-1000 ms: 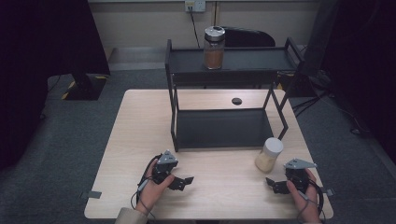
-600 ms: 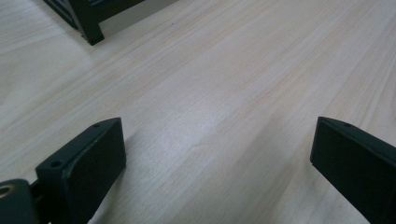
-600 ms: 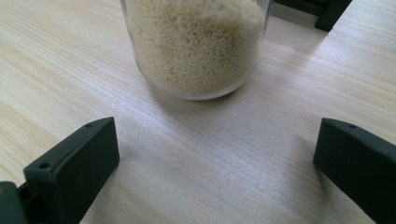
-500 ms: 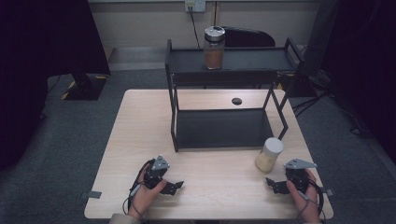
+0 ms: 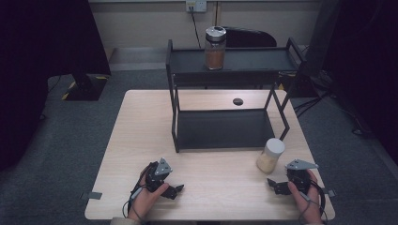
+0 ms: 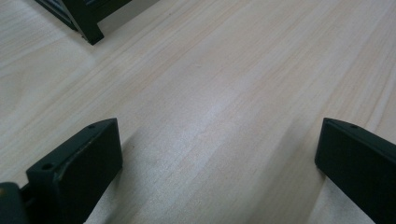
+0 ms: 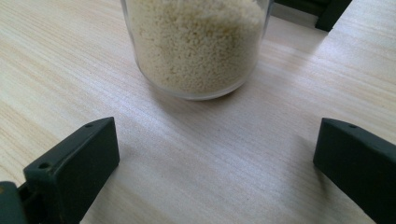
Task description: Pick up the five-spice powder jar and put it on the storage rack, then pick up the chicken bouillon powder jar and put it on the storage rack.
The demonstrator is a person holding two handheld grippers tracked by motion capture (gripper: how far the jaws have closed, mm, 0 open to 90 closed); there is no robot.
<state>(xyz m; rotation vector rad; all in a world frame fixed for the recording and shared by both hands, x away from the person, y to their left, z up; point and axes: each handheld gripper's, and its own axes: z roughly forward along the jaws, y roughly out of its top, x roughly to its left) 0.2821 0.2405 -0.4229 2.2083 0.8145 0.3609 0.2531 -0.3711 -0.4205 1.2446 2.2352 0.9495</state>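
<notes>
While the high view shows both, the right claw [image 7: 217,154] — apart — faces the jar [image 7: 196,46].

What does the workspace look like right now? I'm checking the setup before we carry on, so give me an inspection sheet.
Surface: light wooden table, dry, unmarked.
Job's things: jar of pale grains, white lid, upright ahead of the right gripper; jar of brown powder on the black two-tier rack, top shelf.
Clutter: small dark disc behind the rack.
Grippers: left gripper open, jaws just opened, nothing between; right gripper open, empty.
Cables: one trailing from each gripper; wall-socket lead.
Surroundings: grey carpet, dark curtains.
</notes>
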